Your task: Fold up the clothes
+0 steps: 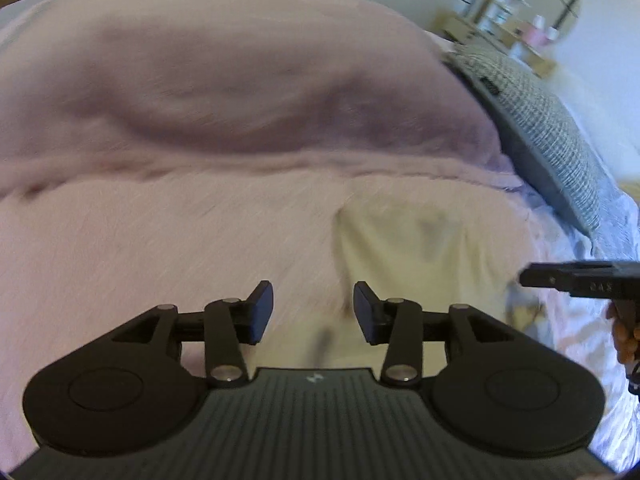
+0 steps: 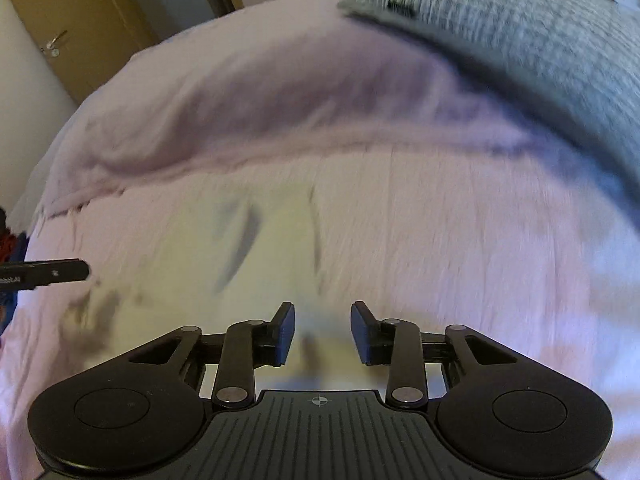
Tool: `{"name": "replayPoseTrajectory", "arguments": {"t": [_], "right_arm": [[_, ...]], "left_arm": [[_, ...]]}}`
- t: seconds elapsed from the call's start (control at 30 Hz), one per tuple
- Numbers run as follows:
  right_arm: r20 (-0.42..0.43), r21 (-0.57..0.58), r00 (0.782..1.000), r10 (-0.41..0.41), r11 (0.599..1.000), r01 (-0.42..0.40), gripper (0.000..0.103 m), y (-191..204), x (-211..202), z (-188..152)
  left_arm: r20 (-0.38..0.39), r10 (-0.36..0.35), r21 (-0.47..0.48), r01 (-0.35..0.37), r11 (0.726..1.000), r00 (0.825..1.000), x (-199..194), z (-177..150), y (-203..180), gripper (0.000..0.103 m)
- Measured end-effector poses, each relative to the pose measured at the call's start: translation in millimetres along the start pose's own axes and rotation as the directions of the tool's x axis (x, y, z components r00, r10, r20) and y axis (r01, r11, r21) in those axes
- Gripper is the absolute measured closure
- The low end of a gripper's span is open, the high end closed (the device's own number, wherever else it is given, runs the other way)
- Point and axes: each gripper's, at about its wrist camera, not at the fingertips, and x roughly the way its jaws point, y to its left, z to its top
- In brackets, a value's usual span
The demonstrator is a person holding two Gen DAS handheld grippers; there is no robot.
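We hold our left tongs [image 1: 313, 307] low over a bed covered by a pink blanket [image 1: 160, 232], the two fingers standing apart with nothing between them. Our right tongs [image 2: 323, 330] are likewise spread and hold nothing. The garment [image 1: 420, 248], a pale yellow cloth with faint grey marks, lies flat on the blanket; in the left view it sits just ahead and to the right of the left tongs, and in the right view the same garment [image 2: 256, 248] spreads ahead and to the left of the right tongs, reaching under their tips. Both views are blurred, so we cannot tell its folds or edges. Behind the garment the blanket rises in a thick bunched ridge [image 2: 240, 120]. A grey knitted pillow [image 2: 520, 40] lies on the bed at the far right, resting against the ridge. In the left view the right tongs' black tip [image 1: 576, 280] enters from the right edge, beside the garment. A wooden door [image 2: 72, 28] stands beyond the bed.
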Motion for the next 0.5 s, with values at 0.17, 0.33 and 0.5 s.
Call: {"name": "replayPoseTrajectory", "arguments": {"t": [0.17,0.33,0.5], "right_arm": [[-0.034,0.054,0.993,0.117,0.992,-0.115,0.066,-18,40,34],[-0.030,0.111,0.981,0.189,0.976,-0.185,0.066,-25,69,46],[0.016,0.105,0.973,0.230,0.967,-0.230,0.097,-24,67,43]], "left_arm": [[-0.058,-0.063,-0.052,0.060,0.997,0.996,59,28,-2,0.063],[-0.064,-0.155,-0.114,0.147,0.983,0.986,84,34,1,0.077],[-0.010,-0.162,-0.020,0.161,0.987,0.987,67,30,-6,0.098]]}}
